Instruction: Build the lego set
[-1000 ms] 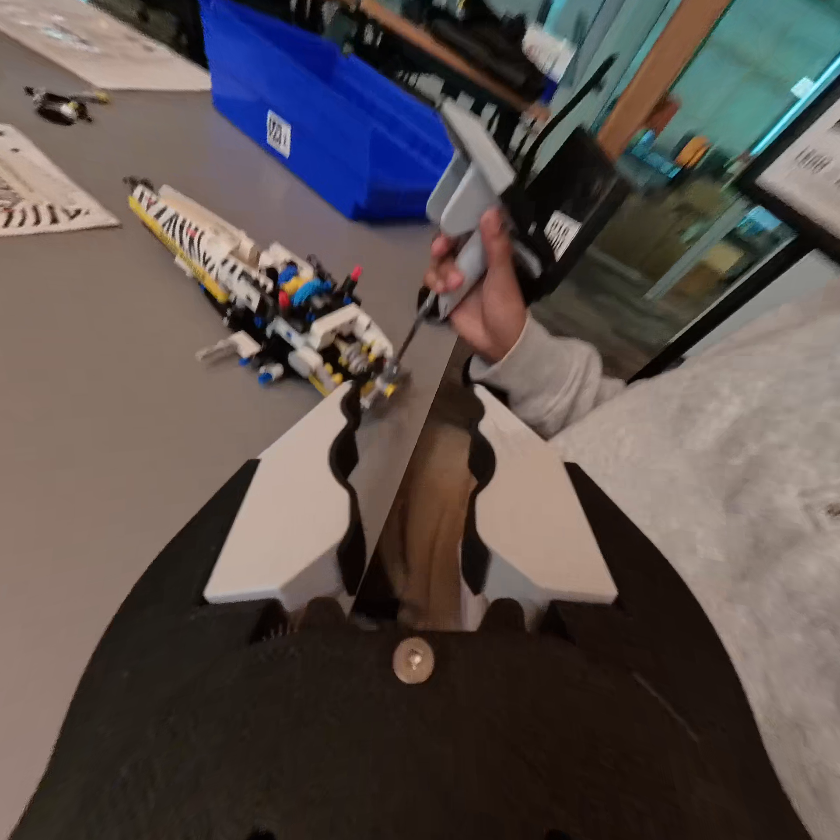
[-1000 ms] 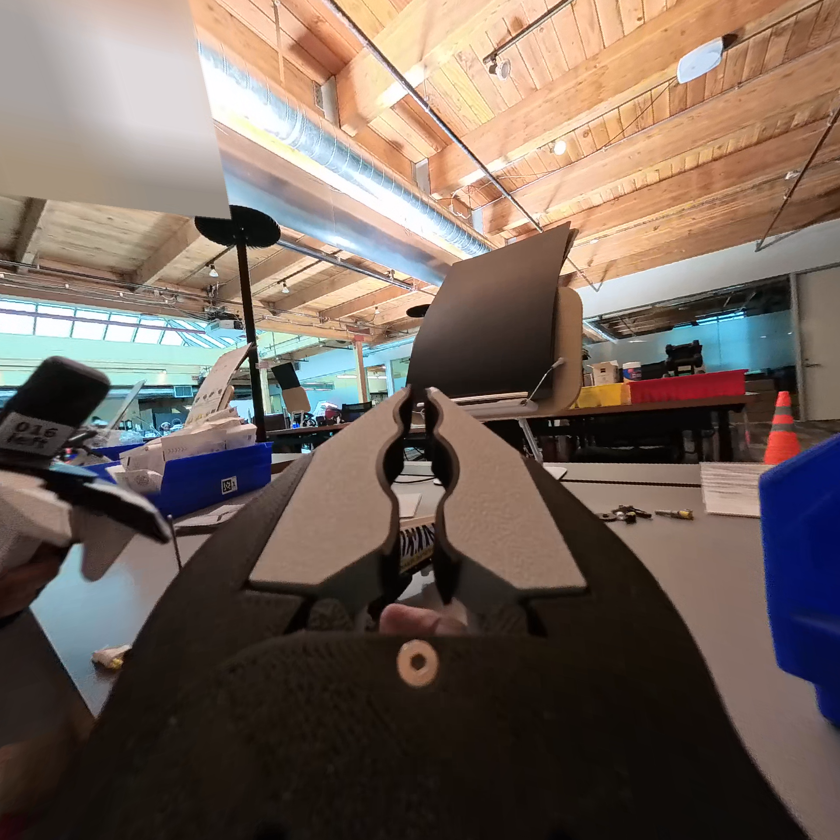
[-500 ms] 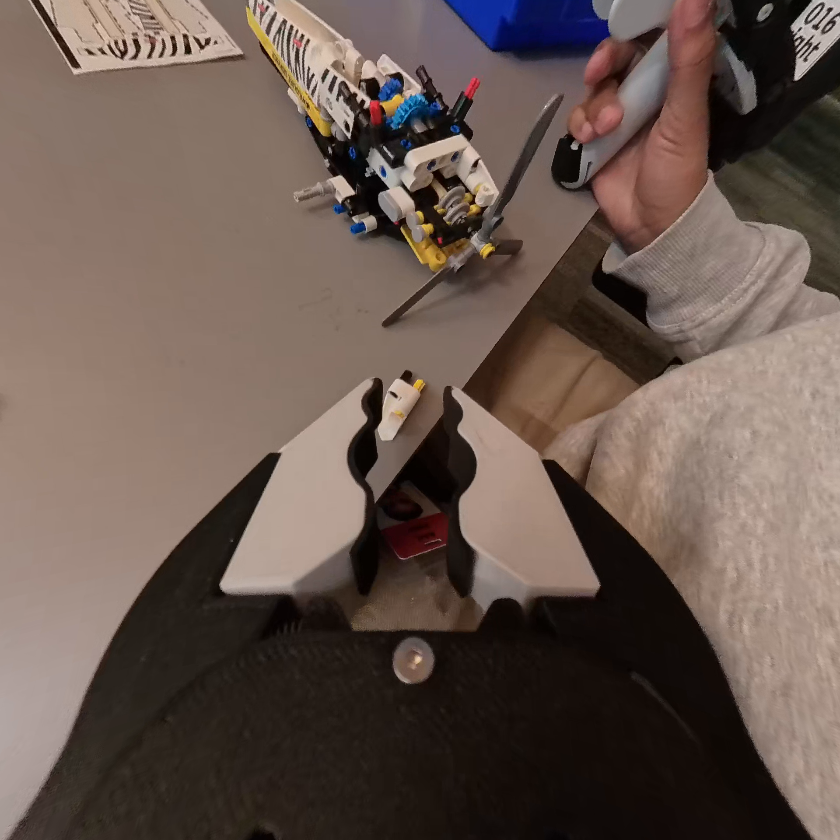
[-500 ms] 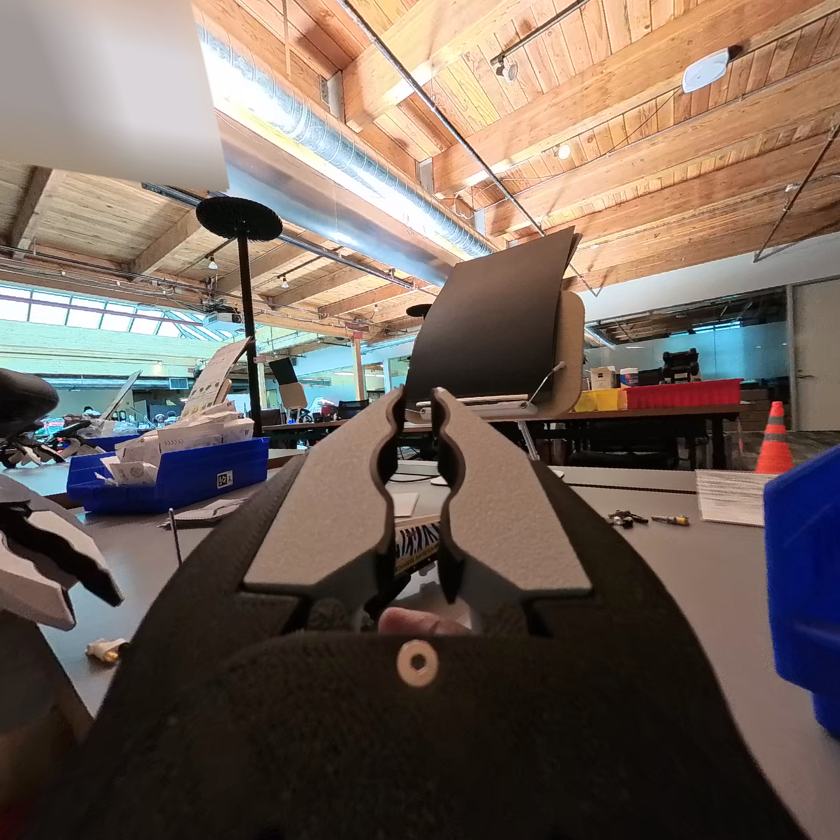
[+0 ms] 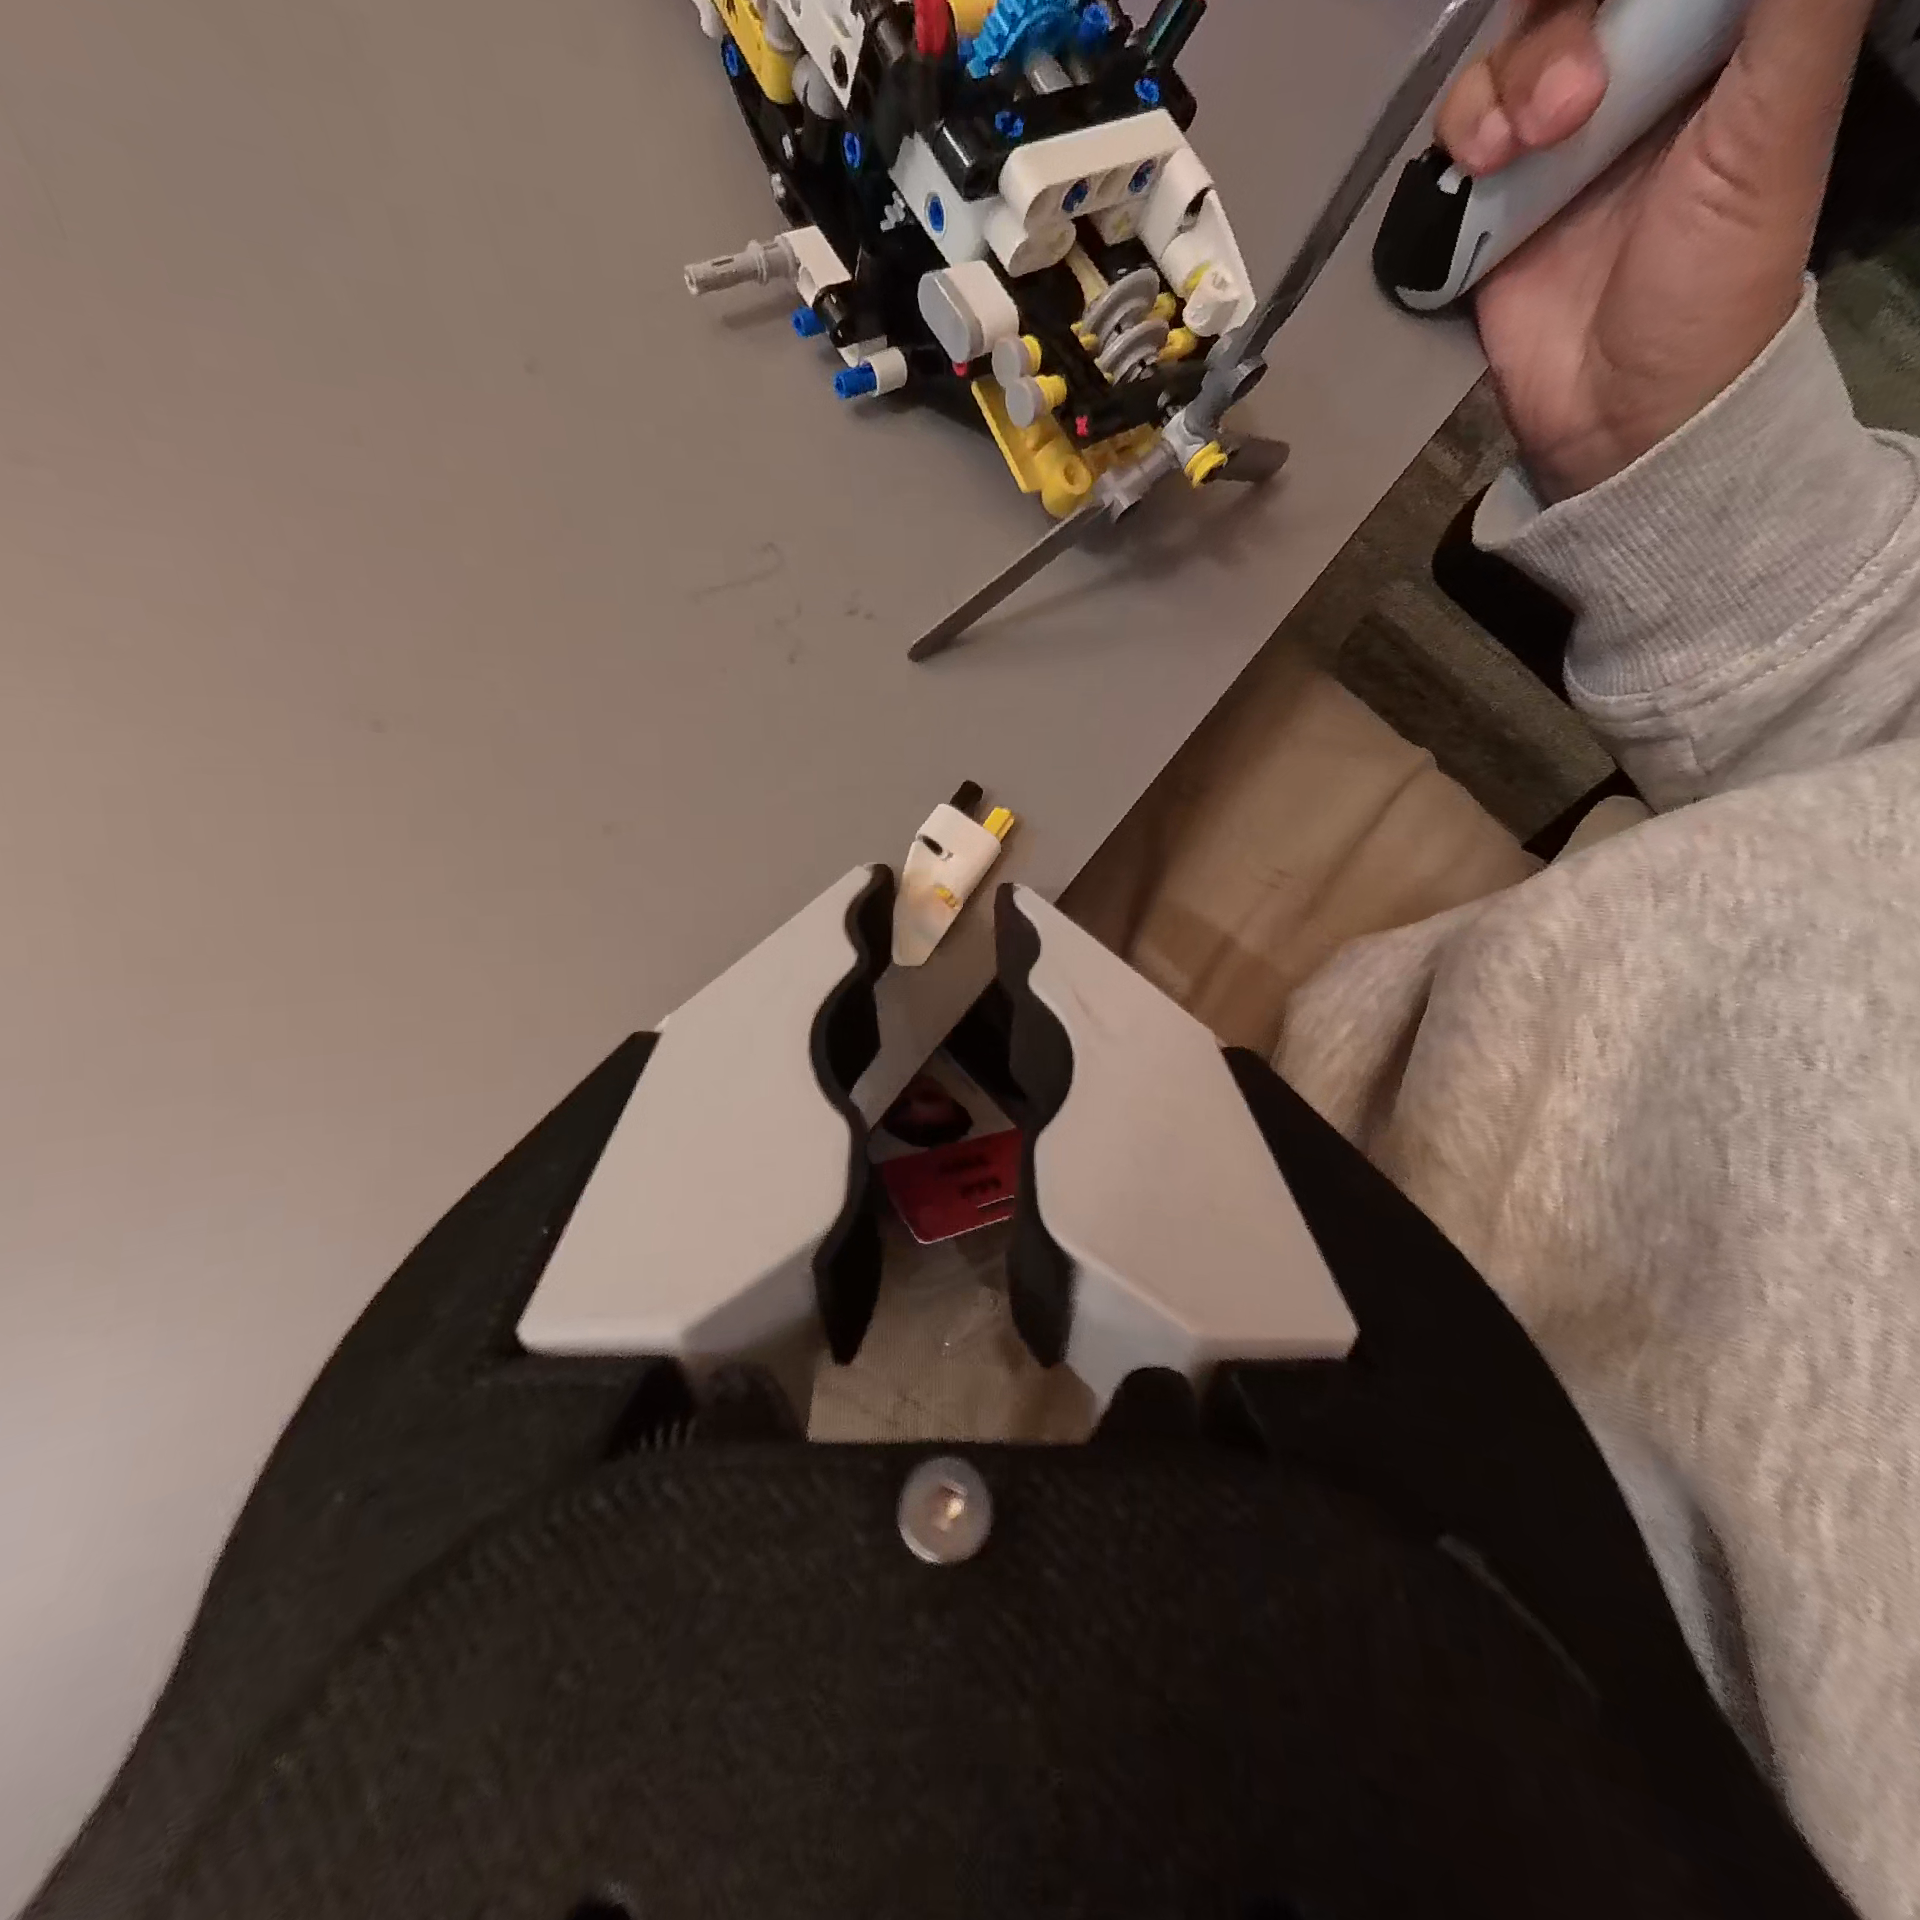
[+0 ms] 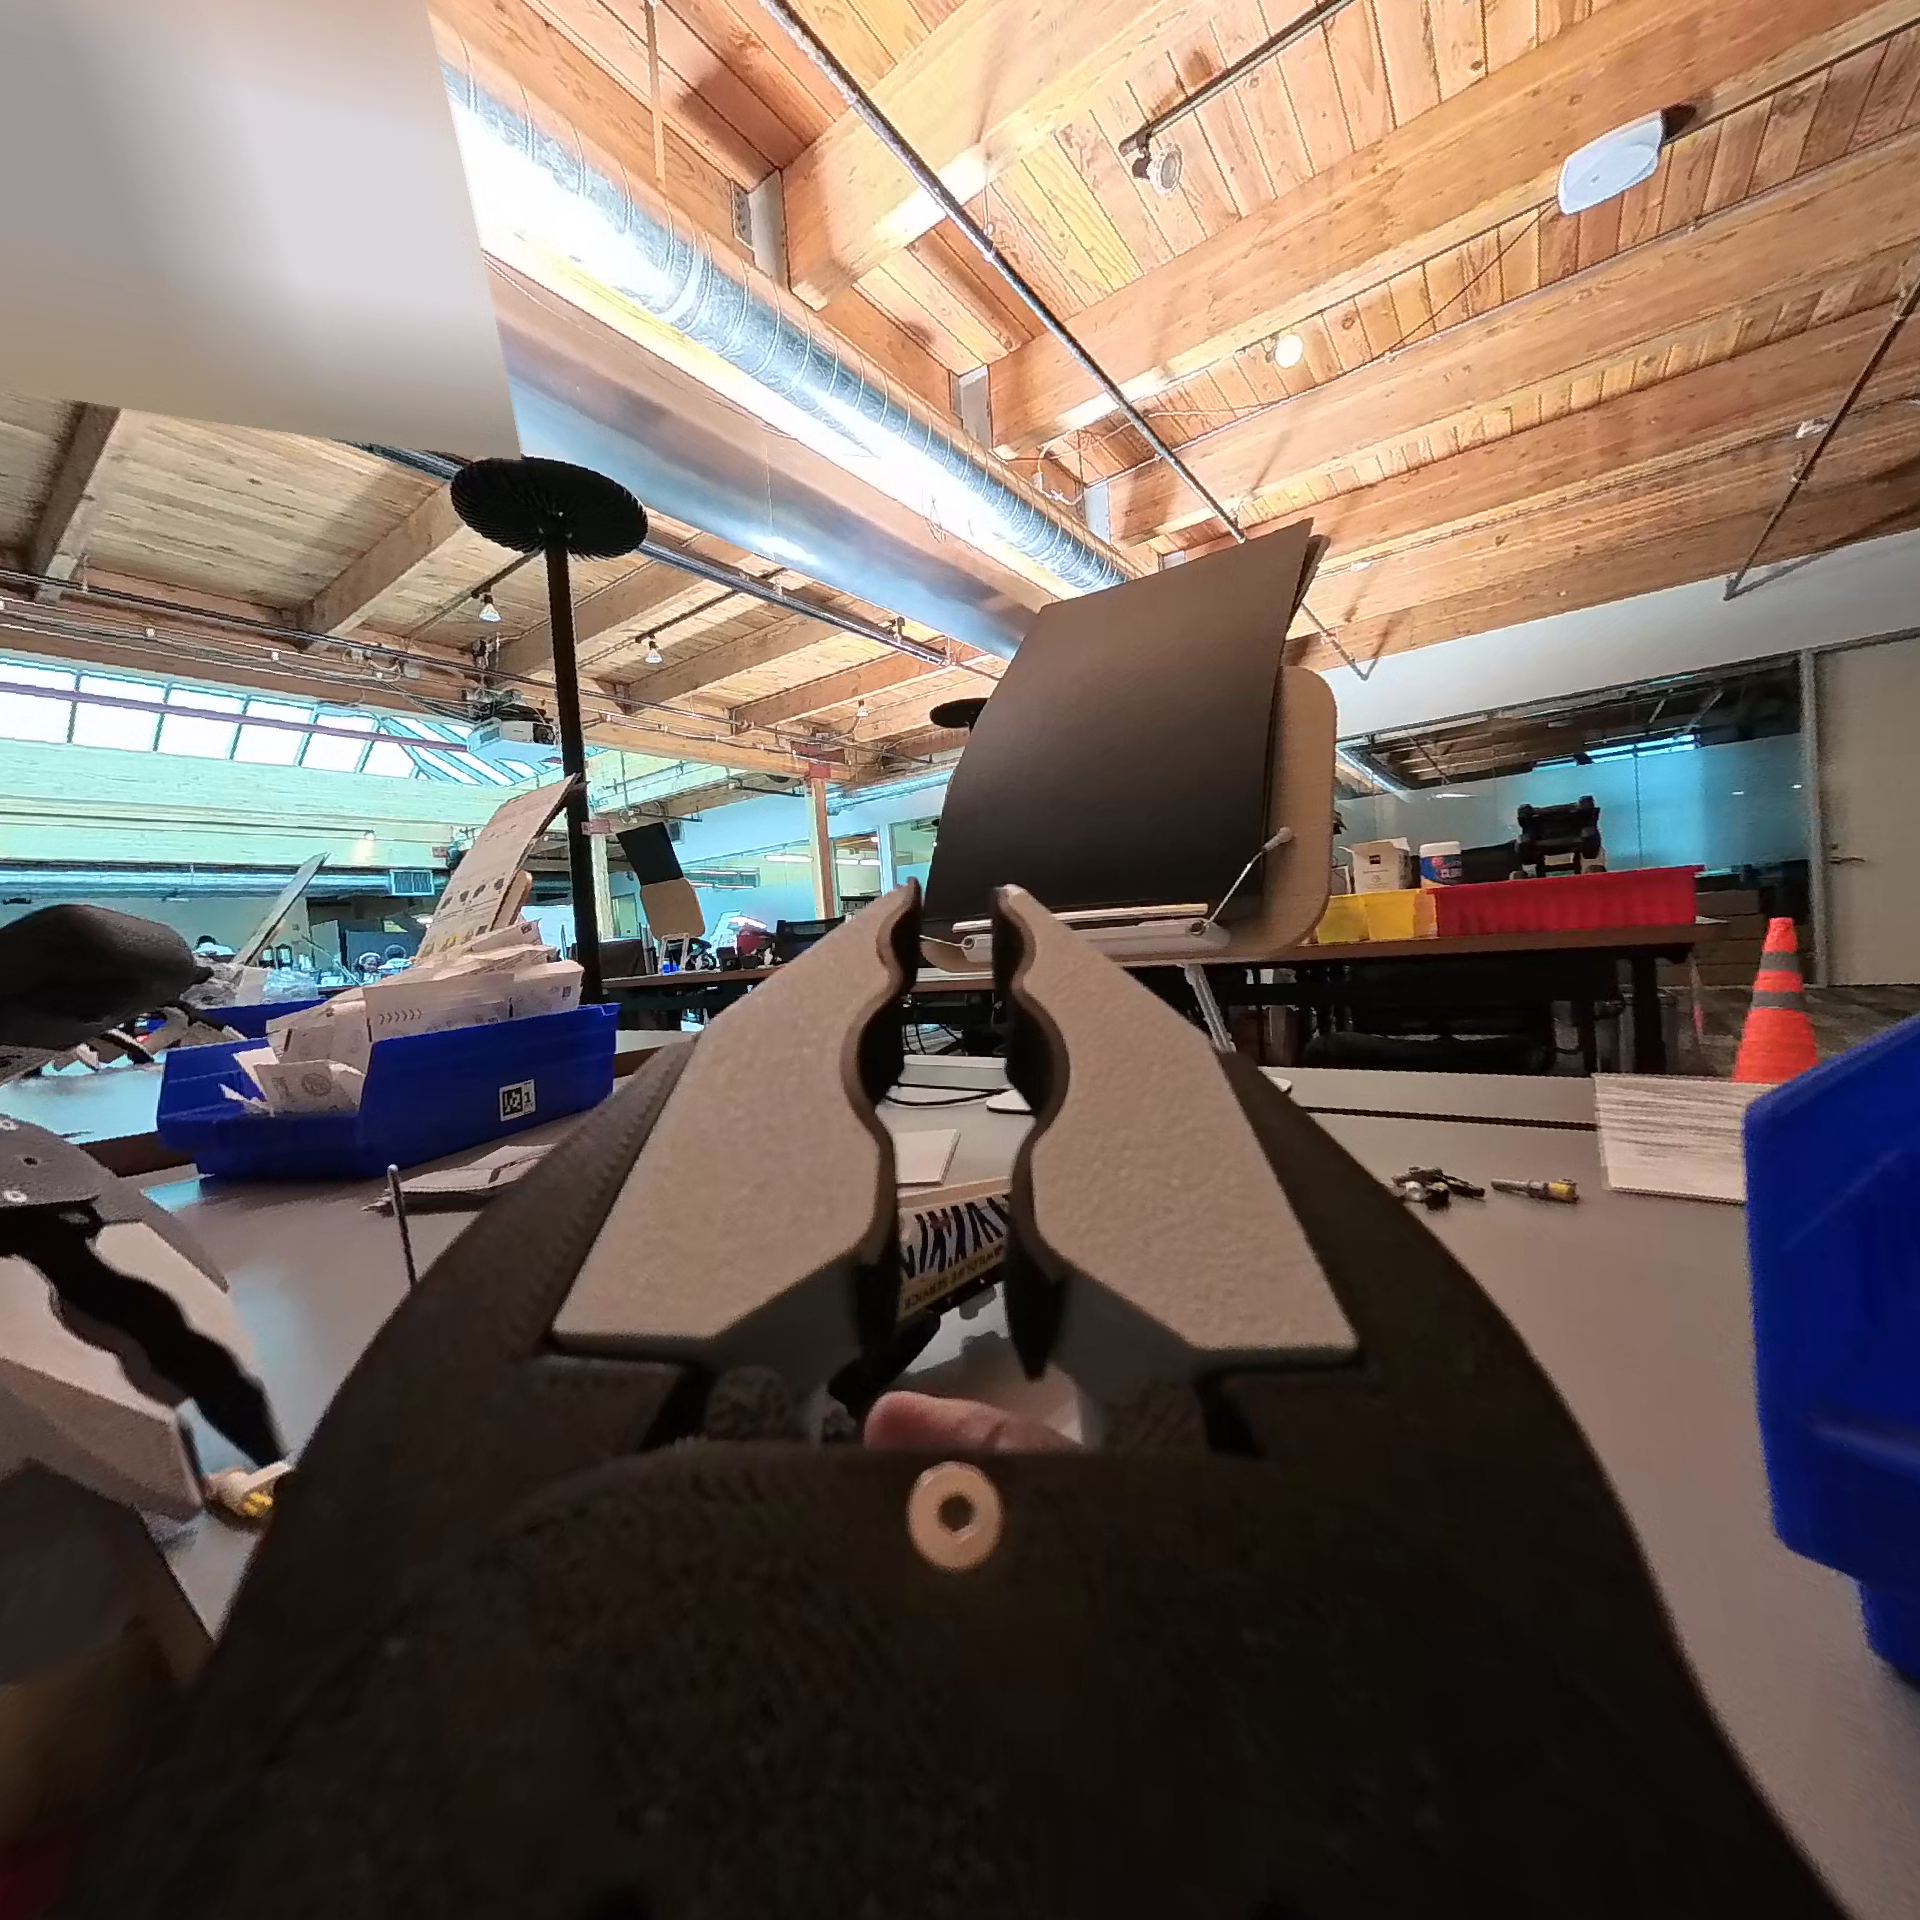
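Note:
The Lego plane model, white, black and yellow with a grey propeller, lies on the grey table. A small white piece with yellow and black pins lies near the table's front edge. My left gripper is open and empty, its fingertips on either side of this piece's near end. My right gripper is held above the model, empty, with a narrow gap between the jaws. A zebra-striped part of the model shows between its fingers. The left gripper shows at the lower left of the right wrist view.
The table edge runs diagonally beside a person's grey-sleeved arm and lap. A blue bin stands close on the right, another with papers at the far left. A black booklet stand, a paper sheet and small parts lie behind. The tips of one gripper are about 30 centimetres away from the tips of the other.
My left gripper has tilted down and moved in on the small white piece at the table edge. My right gripper has stayed nearly still, and its jaws have parted slightly.

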{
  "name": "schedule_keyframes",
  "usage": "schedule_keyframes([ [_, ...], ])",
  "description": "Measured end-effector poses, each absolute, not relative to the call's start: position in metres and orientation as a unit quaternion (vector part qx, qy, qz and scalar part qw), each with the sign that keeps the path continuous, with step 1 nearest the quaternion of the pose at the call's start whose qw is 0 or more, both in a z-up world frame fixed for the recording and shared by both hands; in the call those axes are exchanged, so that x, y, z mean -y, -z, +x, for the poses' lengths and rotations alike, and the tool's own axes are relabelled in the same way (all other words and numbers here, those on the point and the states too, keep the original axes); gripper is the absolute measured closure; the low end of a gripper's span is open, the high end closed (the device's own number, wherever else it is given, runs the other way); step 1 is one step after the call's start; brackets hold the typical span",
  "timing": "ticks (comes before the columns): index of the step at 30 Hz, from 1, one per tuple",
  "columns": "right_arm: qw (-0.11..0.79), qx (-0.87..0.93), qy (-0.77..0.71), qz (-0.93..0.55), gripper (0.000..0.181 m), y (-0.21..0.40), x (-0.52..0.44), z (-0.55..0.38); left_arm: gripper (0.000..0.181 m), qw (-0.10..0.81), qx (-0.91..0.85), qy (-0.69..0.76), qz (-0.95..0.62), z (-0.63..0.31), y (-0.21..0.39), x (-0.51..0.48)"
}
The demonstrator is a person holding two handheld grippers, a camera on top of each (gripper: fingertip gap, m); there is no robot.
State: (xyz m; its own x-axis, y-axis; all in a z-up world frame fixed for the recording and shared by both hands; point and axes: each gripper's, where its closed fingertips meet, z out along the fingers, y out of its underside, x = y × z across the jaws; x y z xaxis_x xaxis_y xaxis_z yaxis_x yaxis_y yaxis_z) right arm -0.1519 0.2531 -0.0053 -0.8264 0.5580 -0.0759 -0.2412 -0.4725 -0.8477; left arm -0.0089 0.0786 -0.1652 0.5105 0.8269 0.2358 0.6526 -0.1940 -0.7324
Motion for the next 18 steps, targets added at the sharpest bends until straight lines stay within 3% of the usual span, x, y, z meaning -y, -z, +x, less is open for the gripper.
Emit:
schedule_keyframes([
  [12, 0.204, 0.504, -0.82, -0.178, 0.169, 0.002, -0.231, -0.143, 0.171, 0.468, 0.484, -0.152, -0.724, -0.023, 0.141, -0.074],
  [18, -0.066, 0.609, -0.788, -0.054, 0.166, -0.028, -0.155, -0.043, 0.171, 0.51, 0.481, -0.27, -0.66, -0.037, 0.091, -0.044],
])
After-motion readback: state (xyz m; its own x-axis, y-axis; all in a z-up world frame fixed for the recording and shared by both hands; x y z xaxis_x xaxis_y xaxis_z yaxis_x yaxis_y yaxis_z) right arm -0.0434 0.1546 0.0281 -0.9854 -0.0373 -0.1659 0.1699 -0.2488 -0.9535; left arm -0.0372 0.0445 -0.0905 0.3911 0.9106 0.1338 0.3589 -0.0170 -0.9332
